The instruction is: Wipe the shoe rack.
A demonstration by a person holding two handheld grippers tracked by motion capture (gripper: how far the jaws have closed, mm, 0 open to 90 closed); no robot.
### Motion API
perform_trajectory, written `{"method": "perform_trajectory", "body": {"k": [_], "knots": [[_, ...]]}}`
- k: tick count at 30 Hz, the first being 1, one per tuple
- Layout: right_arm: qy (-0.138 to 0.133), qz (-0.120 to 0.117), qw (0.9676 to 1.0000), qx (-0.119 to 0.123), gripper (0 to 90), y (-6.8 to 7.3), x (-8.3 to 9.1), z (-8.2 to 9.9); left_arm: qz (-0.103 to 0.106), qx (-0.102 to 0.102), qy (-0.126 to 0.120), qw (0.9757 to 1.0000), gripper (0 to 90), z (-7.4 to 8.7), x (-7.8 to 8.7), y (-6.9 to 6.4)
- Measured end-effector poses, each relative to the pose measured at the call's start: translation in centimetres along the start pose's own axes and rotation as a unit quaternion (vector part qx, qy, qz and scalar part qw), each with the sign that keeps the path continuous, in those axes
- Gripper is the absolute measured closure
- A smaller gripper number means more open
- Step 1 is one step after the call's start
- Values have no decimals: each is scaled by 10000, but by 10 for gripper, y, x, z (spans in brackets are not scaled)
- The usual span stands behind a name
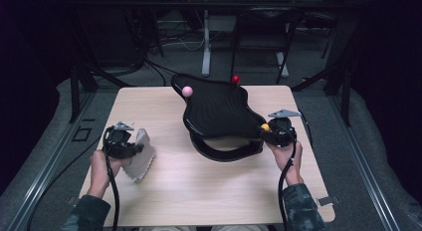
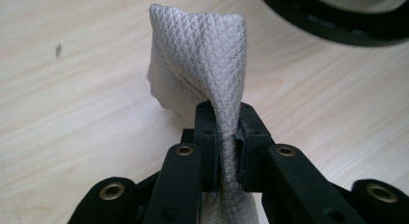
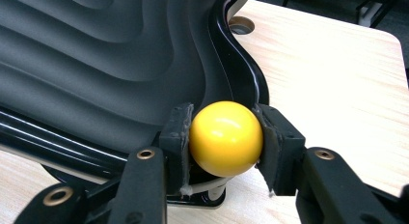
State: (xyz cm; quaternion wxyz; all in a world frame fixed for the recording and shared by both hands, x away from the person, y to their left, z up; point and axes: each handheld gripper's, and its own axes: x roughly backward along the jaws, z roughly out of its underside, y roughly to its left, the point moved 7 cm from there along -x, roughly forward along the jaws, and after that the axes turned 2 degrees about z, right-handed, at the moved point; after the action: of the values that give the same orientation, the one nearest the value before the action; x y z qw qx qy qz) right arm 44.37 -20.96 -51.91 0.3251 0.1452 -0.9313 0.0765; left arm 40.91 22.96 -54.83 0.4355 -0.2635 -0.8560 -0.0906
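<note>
A black wavy board [image 1: 219,111] lies tilted on a black ring base [image 1: 226,150] at the middle of the table. Round knobs stand at its corners: pink [image 1: 187,91], red [image 1: 235,79] and a yellow ball [image 1: 265,126] at the near right. My right gripper [image 1: 268,130] holds that yellow ball [image 3: 225,139], with both pads against its sides, right beside the board's ribbed surface [image 3: 96,50]. At the left, my left gripper [image 1: 133,150] is shut on a grey quilted cloth [image 1: 142,159]. The cloth [image 2: 202,55] stands up from the closed jaws of the left gripper [image 2: 225,120] just above the tabletop.
The light wooden table [image 1: 199,191] has bare room in front and at the far left. Part of the black ring base [image 2: 337,26] curves past beyond the cloth. A hole [image 3: 240,25] sits in the tabletop near the board's edge. Table legs and cables stand behind on the dark floor.
</note>
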Motion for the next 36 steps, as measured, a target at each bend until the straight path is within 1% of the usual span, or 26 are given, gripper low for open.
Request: {"method": "perform_trajectory", "body": {"k": [1,2,3,5,7,9,10,11,12,14,15,16,18,19,21,26,27,28,29,30,31,32,33,34,35,36], "knots": [[9,14,10000,-19,553,0,0,0,-31,-35,77,10000,816,2,-1,0],[42,-38,10000,-26,539,-1,1,0,-56,-57,86,9999,817,3,-2,-1],[36,-32,10000,-27,528,-2,1,1,-47,-58,50,10000,816,3,-1,0],[44,-67,9999,-68,504,-2,3,0,-14,50,-57,10000,817,3,2,0],[79,-118,9998,-106,482,-2,6,-1,68,106,-124,9998,817,4,6,0],[88,-180,9997,-111,481,-1,10,-2,58,136,-141,9998,817,5,7,0],[76,-143,9998,-113,480,-1,11,-2,64,158,-150,9997,818,6,7,0],[94,-199,9997,-126,481,-1,12,-2,25,124,-138,9998,818,5,7,1],[97,-193,9997,-121,484,-1,13,-3,16,113,-145,9998,818,5,7,2],[124,-215,9996,-131,495,-1,15,-3,33,157,-149,9998,818,5,6,2],[151,-215,9996,-128,506,-1,15,-3,26,138,-127,9998,818,5,6,2],[130,-149,9997,-132,522,-2,14,-3,47,133,-125,9998,818,4,6,1],[212,-198,9996,-76,570,-1,15,-2,82,122,-152,9998,818,3,7,-1],[194,-118,9997,-88,580,-1,14,-2,65,106,-157,9998,818,2,7,-1],[281,-169,9994,-89,577,-1,15,-1,117,97,-165,9997,818,2,8,-3],[299,-81,9995,-92,584,0,14,-1,107,76,-170,9998,818,2,8,-2],[302,-75,9995,-95,586,0,14,-1,131,86,-177,9997,817,2,7,-2],[253,-37,9996,-110,588,0,14,-2,136,85,-178,9997,817,1,7,-3],[272,-59,9995,-112,591,0,14,-1,139,91,-177,9997,818,1,7,-3],[293,-8,9995,-101,594,-1,14,-1,147,84,-176,9997,818,1,7,-3],[291,-117,9995,-99,596,-1,14,-1,171,78,-170,9997,818,1,6,-4],[293,-129,9995,-82,597,-1,14,-1,163,96,-185,9997,818,0,6,-4],[280,-150,9995,-50,598,-1,14,-1,156,67,-153,9997,818,1,5,-5],[264,-206,9994,-52,599,-1,14,-1,149,37,-150,9998,818,1,5,-5],[228,-241,9994,-30,600,-2,14,0,152,53,-157,9997,818,1,5,-5],[207,-285,9994,24,601,-2,14,0,155,46,-157,9997,818,1,6,-5]]}}
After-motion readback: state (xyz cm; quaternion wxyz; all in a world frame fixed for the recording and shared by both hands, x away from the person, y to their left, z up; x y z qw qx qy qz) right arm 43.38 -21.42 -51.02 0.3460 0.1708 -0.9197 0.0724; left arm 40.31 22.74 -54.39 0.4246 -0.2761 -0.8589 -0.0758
